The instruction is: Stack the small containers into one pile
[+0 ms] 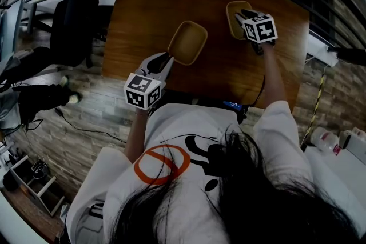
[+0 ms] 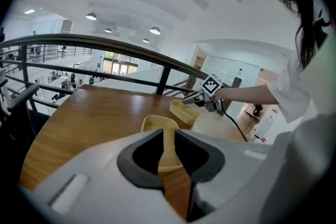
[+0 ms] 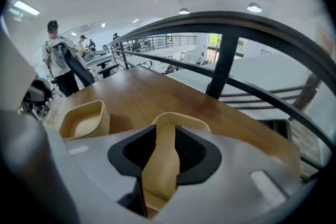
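The left gripper (image 1: pixel 167 60) has its fingers drawn nearly together on the near wall of a yellow container (image 1: pixel 187 42) that sits about the middle of the table (image 1: pixel 143 14). The right gripper (image 1: pixel 245 14) reaches over a second yellow container (image 1: pixel 232 23), which lies apart from the first, right of the middle and closer to the far edge. Its fingers stand wider, with that container's wall between them, seemingly not pressing on it, though the view leaves this unsure.
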